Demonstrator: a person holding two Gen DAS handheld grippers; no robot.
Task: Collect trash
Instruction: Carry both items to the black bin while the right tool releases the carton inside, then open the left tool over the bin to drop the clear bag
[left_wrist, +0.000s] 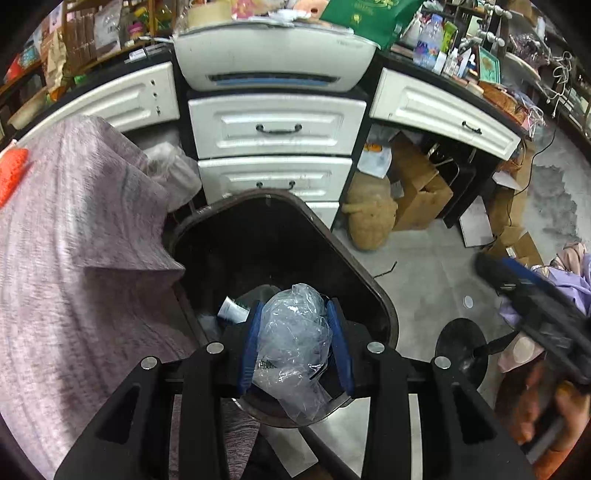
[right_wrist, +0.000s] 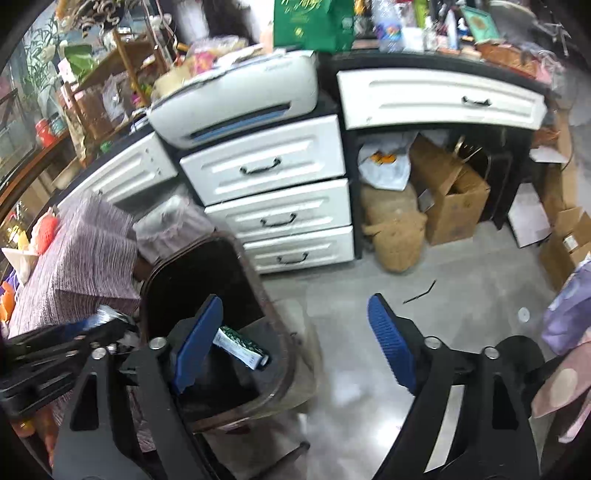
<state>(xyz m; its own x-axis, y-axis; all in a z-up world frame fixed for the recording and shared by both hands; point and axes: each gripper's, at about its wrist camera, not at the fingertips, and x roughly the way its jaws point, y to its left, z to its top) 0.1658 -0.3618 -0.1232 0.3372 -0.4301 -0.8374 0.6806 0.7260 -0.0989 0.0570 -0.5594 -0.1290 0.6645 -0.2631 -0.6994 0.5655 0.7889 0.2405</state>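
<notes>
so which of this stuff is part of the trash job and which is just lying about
Part of the job:
- clear plastic wrap, held in the left gripper
- black bin
- tube lying in the bin
- right gripper, jaws wide, nothing between them

Just lying about:
- white drawers
- cardboard boxes
- printer

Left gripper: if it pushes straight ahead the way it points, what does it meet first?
Likely the inside of the dark trash bin. The left gripper, shut on the clear plastic wrap, points into its open mouth; depth is unclear.

green bag (left_wrist: 364, 16): gold print, too blurred to read
water bottle (left_wrist: 428, 40): label illegible
packet in bin (right_wrist: 242, 345): print unreadable
</notes>
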